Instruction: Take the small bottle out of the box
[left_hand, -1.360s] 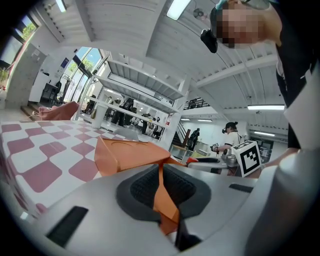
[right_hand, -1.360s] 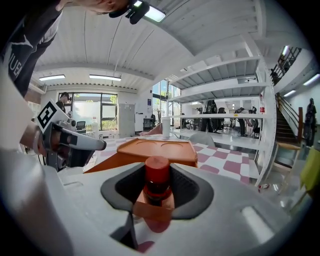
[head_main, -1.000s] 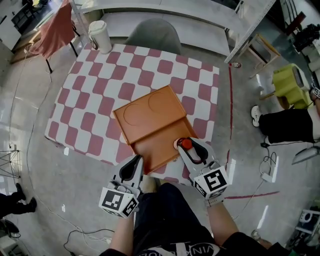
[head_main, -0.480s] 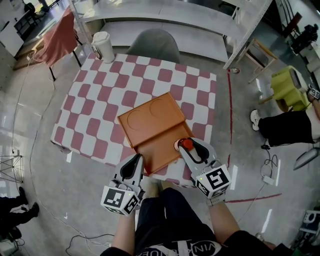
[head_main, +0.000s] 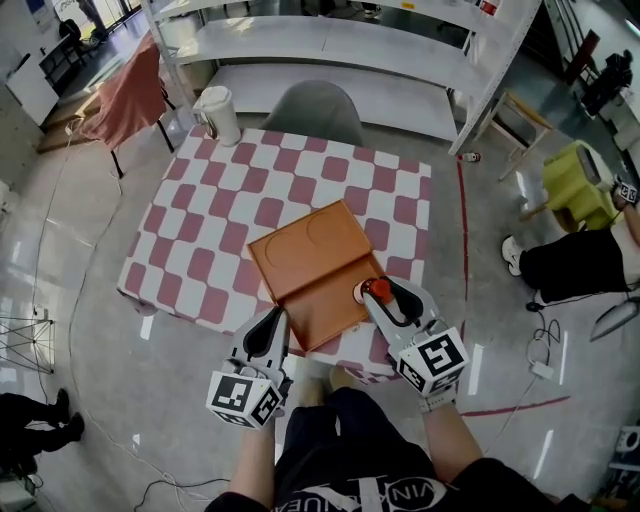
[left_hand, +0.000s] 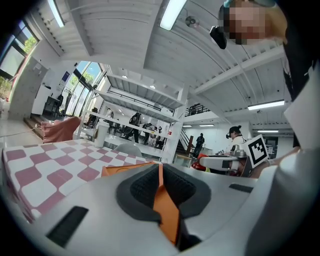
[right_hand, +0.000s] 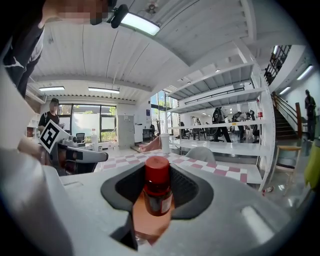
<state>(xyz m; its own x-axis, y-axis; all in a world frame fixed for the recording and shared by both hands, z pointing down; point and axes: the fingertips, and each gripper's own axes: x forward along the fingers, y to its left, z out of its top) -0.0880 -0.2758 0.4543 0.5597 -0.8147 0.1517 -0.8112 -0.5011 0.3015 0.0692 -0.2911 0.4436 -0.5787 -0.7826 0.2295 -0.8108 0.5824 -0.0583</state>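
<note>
Head view looks steeply down on the person's forearms, each carrying a tool with a black-and-white marker cube at its back. The left tool (head_main: 271, 324) reaches to the near left corner of the flat orange box (head_main: 310, 268). In the left gripper view its dark pads are pressed almost together, with a thin orange edge of that box pinched between them. The right tool (head_main: 384, 295) is at the box's near right corner and pinches the small red-capped bottle (head_main: 375, 288). In the right gripper view the bottle stands upright between the pads, its red cap above them and its clear, pinkish body running down into the gap. From above, the cap sits right at the box's near right edge; whether its base is clear of the box cannot be made out.

The box lies open and turned at an angle near the front edge of the worktop (head_main: 240, 205), which is covered in a pink and white chequered cloth. Its farther half shows two shallow round impressions. A white lidded jug (head_main: 219, 113) stands at the far left corner of the worktop. A grey chair (head_main: 318, 104) is just beyond the far edge, with white shelving (head_main: 330, 45) behind it. Well to the right, someone's legs in dark trousers (head_main: 572, 262) stretch across the floor.
</note>
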